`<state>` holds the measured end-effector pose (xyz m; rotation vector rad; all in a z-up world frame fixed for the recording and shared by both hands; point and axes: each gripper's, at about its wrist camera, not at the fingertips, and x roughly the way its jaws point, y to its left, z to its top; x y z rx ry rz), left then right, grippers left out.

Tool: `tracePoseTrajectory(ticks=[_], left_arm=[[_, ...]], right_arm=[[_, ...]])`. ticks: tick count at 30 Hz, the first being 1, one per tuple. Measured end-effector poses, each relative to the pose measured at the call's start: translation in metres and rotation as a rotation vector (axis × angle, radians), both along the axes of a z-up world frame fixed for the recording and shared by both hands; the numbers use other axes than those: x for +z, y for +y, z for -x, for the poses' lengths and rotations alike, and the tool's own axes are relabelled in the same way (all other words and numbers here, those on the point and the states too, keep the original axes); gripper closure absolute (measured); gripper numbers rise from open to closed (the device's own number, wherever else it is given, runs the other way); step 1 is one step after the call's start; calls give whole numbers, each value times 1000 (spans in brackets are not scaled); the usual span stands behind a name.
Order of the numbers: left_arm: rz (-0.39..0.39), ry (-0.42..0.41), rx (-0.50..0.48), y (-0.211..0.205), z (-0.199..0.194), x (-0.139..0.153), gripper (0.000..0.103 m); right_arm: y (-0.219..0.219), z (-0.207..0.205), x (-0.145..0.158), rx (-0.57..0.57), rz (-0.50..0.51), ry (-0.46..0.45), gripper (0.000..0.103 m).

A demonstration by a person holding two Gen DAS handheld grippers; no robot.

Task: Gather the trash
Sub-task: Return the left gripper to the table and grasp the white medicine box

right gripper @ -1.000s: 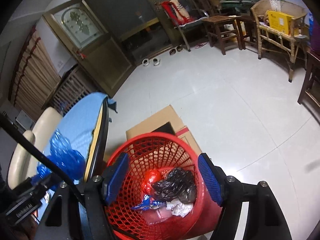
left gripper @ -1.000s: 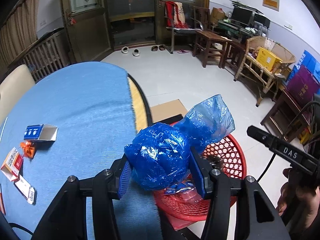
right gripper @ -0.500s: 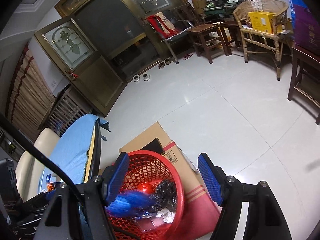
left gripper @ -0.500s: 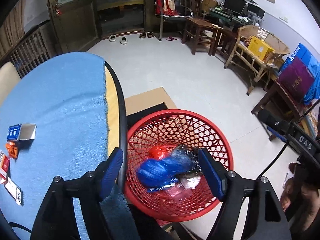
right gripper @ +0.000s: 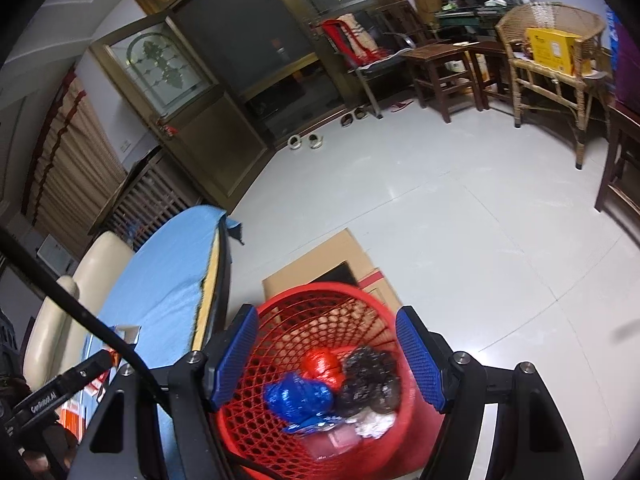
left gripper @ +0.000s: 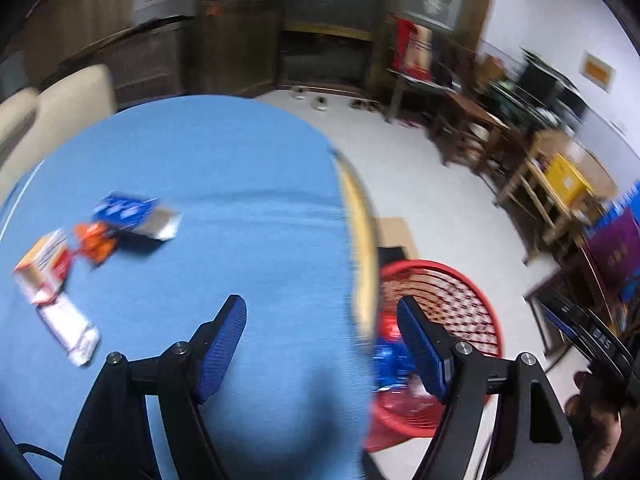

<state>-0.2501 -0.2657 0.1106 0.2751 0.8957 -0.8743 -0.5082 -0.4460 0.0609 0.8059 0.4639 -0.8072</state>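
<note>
The left gripper (left gripper: 322,348) has its blue-padded fingers (left gripper: 222,350) spread with nothing between them, over the blue cloth-covered table (left gripper: 224,200) near its edge. Farther out on the table, blurred, lie a blue and silver carton (left gripper: 136,218), a crumpled orange wrapper (left gripper: 94,242), an orange and white box (left gripper: 44,264) and a white packet (left gripper: 74,332).

The right gripper (right gripper: 326,358) also has its fingers (right gripper: 420,364) spread and empty, above the red plastic mesh basket (right gripper: 280,408) standing on the floor beside the table. Inside the basket lie a crumpled blue plastic bag (right gripper: 300,398), a red wrapper (right gripper: 322,364), a black crumpled bag (right gripper: 368,380) and white scraps (right gripper: 374,424). A flattened cardboard box (right gripper: 320,264) lies under the basket.
</note>
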Motion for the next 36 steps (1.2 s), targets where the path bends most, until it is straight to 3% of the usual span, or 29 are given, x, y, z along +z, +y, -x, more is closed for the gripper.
tracePoseTrajectory(ticks=[5, 13, 18, 20, 22, 23, 24, 25, 26, 28, 33, 34, 35, 36], left_arm=[[-1, 10, 188, 56, -37, -12, 25], [-76, 17, 552, 125, -102, -45, 25], [-88, 17, 590, 116, -129, -53, 25], [-162, 16, 597, 105, -137, -65, 25], [-174, 32, 626, 105, -143, -73, 25], [-173, 36, 638, 108, -143, -77, 30], [-178, 1, 642, 111, -141, -76, 43], [-169, -17, 619, 114, -137, -74, 66], [-132, 15, 576, 118, -136, -73, 85], [-110, 35, 550, 127, -131, -70, 90], [-63, 88, 569, 171, -126, -73, 90], [-43, 106, 578, 182, -126, -73, 83], [-13, 125, 587, 196, -128, -74, 64], [12, 130, 602, 208, -129, -73, 53]], right_arm=[[15, -28, -1, 71, 1, 20, 28], [48, -74, 13, 189, 44, 34, 28], [69, -97, 21, 255, 75, 57, 28], [77, -102, 22, 274, 85, 66, 28], [83, -106, 24, 290, 93, 73, 28], [85, -107, 24, 295, 97, 76, 28], [88, -109, 25, 301, 102, 80, 28], [89, -111, 27, 305, 105, 84, 28], [91, -112, 27, 307, 107, 86, 28], [93, -118, 26, 317, 108, 97, 28], [108, -145, 25, 383, 108, 106, 28], [113, -153, 24, 406, 109, 107, 28], [118, -160, 24, 427, 111, 107, 28], [123, -166, 24, 446, 112, 106, 28]])
